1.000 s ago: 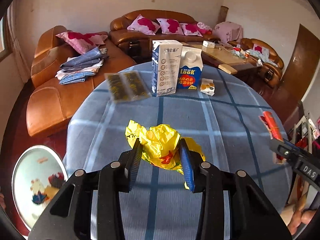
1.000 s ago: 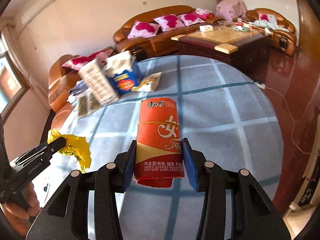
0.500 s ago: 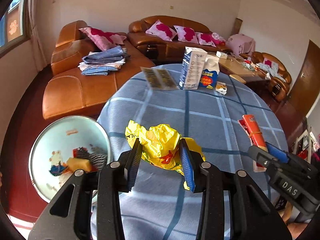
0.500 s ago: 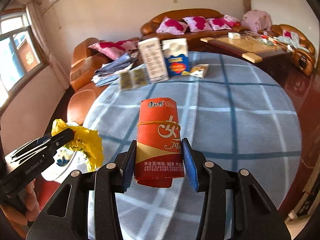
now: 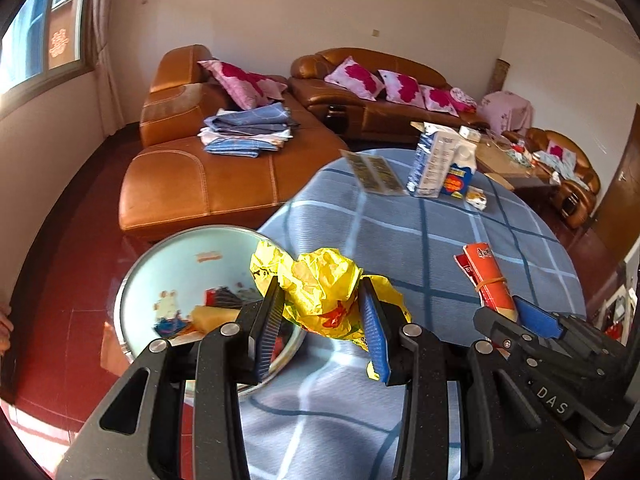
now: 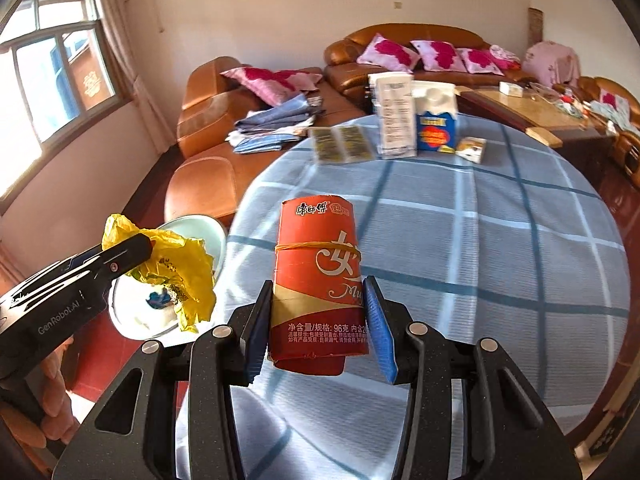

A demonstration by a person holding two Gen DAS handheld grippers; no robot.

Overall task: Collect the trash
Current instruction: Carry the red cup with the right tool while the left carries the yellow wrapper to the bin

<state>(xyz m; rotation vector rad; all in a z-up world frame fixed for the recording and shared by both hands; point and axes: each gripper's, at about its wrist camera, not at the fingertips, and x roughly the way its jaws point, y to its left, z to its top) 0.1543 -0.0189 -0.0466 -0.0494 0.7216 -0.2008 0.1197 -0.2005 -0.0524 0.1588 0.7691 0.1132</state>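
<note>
My left gripper (image 5: 322, 312) is shut on a crumpled yellow wrapper (image 5: 320, 288), held at the table's left edge, partly over a round pale-blue trash bin (image 5: 176, 252) on the floor. Some trash lies inside the bin. My right gripper (image 6: 318, 320) is shut on a flattened red paper cup (image 6: 318, 276) with a rubber band, held above the blue plaid tablecloth (image 6: 500, 240). In the right wrist view the left gripper (image 6: 124, 256) and yellow wrapper (image 6: 180, 268) hang over the trash bin (image 6: 200, 228) at the left. The right gripper (image 5: 516, 320) with the red cup (image 5: 488, 276) shows at the left wrist view's right.
At the table's far side stand two cartons (image 5: 434, 164), a small box (image 5: 476, 198) and a flat snack packet (image 5: 374, 172). Brown leather sofas (image 5: 200, 176) with folded cloths (image 5: 248, 132) lie beyond. A coffee table (image 6: 520, 108) stands at the far right. Red floor surrounds the bin.
Both grippers have swung left across the table with their loads. The trash bin has come from the lower-left corner to just under the yellow wrapper. The grips are unchanged.
</note>
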